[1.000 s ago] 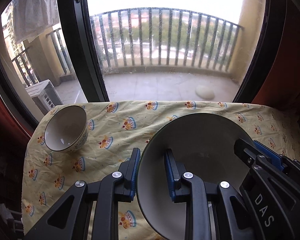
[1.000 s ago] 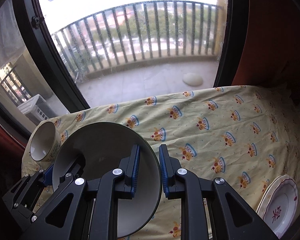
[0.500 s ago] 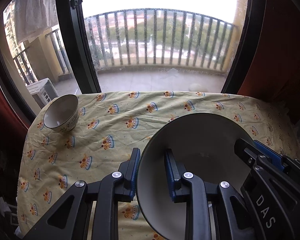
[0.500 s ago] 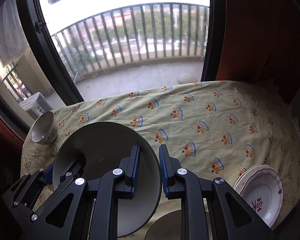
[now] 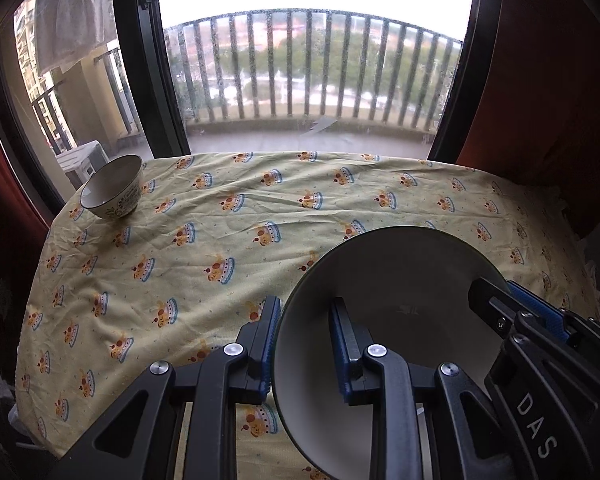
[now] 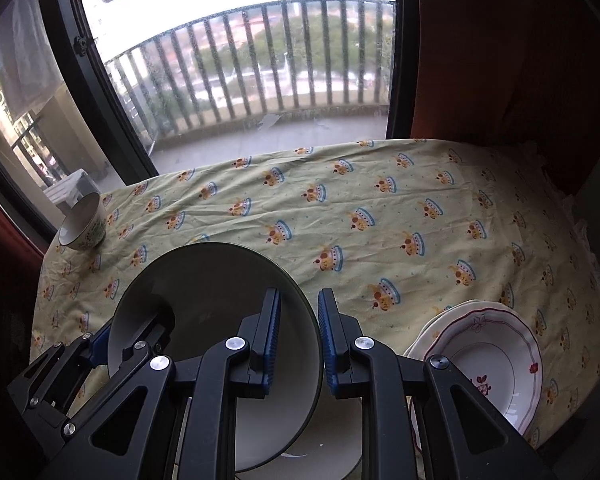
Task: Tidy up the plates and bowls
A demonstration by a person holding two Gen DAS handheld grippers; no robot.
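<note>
Both grippers drawn back, left gripper (image 5: 304,344) and right gripper (image 6: 298,336) each pinching large bowl (image 6: 220,320) rim.

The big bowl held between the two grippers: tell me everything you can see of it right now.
The big bowl is round and deep, with a dark green rim and outside and a plain pale inside; it looks like glazed ceramic and seems empty. It is held tilted above the tablecloth, its opening towards the cameras. The left gripper pinches its left rim and the right gripper its right rim, one finger inside and one outside each. A pale dish lies just below it; whether they touch is unclear.
</note>
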